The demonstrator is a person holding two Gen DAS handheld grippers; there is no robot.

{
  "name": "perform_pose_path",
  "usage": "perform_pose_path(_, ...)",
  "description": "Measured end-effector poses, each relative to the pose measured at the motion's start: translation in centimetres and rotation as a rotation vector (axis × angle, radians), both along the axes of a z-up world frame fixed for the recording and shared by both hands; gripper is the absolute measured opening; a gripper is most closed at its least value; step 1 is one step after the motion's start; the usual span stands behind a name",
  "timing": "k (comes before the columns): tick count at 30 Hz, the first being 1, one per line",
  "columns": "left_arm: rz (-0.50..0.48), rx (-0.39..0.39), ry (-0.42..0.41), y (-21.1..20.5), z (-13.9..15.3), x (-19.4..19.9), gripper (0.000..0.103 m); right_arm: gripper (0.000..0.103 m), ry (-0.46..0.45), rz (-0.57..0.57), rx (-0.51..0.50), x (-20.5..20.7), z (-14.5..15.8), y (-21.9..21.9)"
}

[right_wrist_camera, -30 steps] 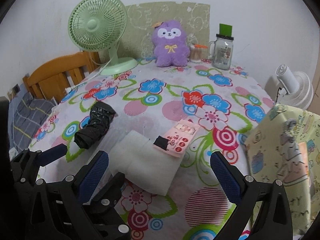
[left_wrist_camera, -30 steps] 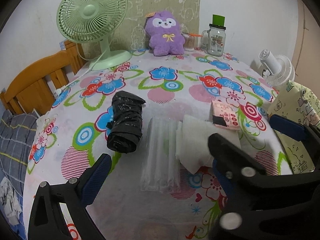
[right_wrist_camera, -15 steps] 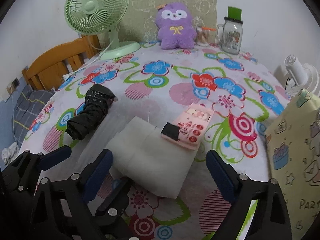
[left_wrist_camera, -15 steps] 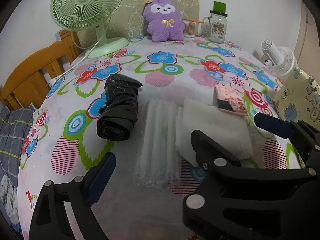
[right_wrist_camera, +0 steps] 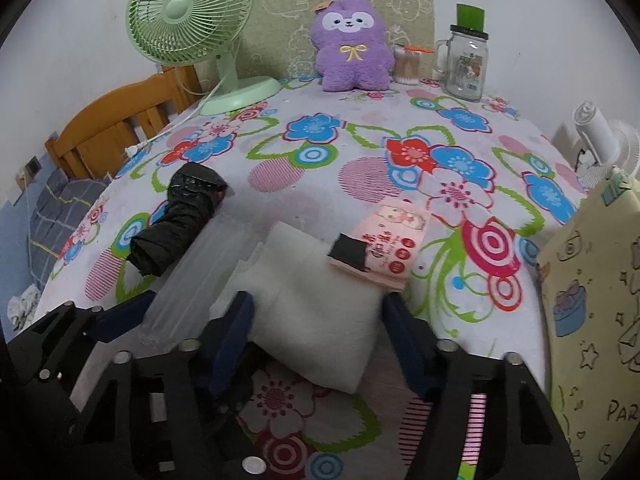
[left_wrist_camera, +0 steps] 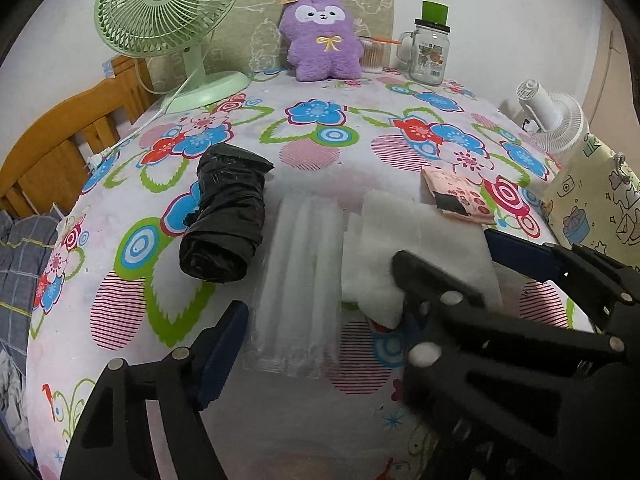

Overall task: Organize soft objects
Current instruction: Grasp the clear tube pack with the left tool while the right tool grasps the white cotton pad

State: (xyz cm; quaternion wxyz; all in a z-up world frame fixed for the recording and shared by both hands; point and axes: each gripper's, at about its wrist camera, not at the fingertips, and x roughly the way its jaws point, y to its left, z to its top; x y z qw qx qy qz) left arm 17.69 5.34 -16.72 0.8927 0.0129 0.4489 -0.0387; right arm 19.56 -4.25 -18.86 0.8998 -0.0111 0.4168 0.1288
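Observation:
On the flowered tablecloth lie a black rolled plastic bundle (left_wrist_camera: 224, 224) (right_wrist_camera: 176, 228), a clear plastic pack (left_wrist_camera: 300, 276) (right_wrist_camera: 192, 280), a folded white cloth (left_wrist_camera: 424, 240) (right_wrist_camera: 316, 308) and a pink packet (left_wrist_camera: 456, 196) (right_wrist_camera: 384, 244). My left gripper (left_wrist_camera: 320, 320) straddles the near end of the clear pack. Its jaws are closing and its pads stand clear of the pack. My right gripper (right_wrist_camera: 318, 316) (left_wrist_camera: 448, 248) straddles the white cloth. Its jaws are closing too, pads right at the cloth's edges, and the cloth is not squeezed. A purple plush (left_wrist_camera: 320, 36) (right_wrist_camera: 352, 48) sits at the far edge.
At the back stand a green fan (left_wrist_camera: 168, 12) (right_wrist_camera: 192, 12), a glass jar (left_wrist_camera: 430, 52) (right_wrist_camera: 466, 64) and a cup of cotton swabs (right_wrist_camera: 408, 64). A wooden frame (left_wrist_camera: 60, 136) is left of the table. To the right are a white fan (left_wrist_camera: 552, 116) and a yellow bag (right_wrist_camera: 592, 300).
Both grippers' jaws have narrowed. The right gripper came down so the white cloth now sits between its fingers. The left gripper edged closer to the clear pack.

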Motion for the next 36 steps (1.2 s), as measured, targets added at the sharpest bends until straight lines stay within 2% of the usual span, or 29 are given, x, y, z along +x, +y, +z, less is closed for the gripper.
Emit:
perform_pose_path(5,-0.004,0.016,-0.009,-0.3,0.1,-0.1,0.075,0.046,-0.009,-0.006,-0.019,-0.2,0.1,-0.4)
perform_pose_path(6,-0.003,0.022,-0.011,-0.4,0.1,-0.1,0.074,0.038,-0.014,-0.011,-0.026,-0.3,0.2,-0.5)
perform_pose_path(10,0.006,0.016,-0.014,-0.2,0.2,0.0,0.065,0.029,-0.019,-0.018,-0.024,-0.2,0.3,-1.0)
perform_pose_path(19,0.017,0.003,-0.020,0.3,0.2,0.1,0.042,0.025,-0.022,-0.035,-0.008,-0.2,0.4,-1.4)
perform_pose_path(24,0.009,-0.003,-0.024,0.1,0.3,0.0,0.024,0.025,-0.023,-0.043,-0.008,-0.4,0.5,-1.5)
perform_pose_path(36,0.016,0.007,-0.053,-0.3,1.2,-1.6,0.020,0.023,-0.042,-0.046,-0.004,-1.9,1.1,-1.8)
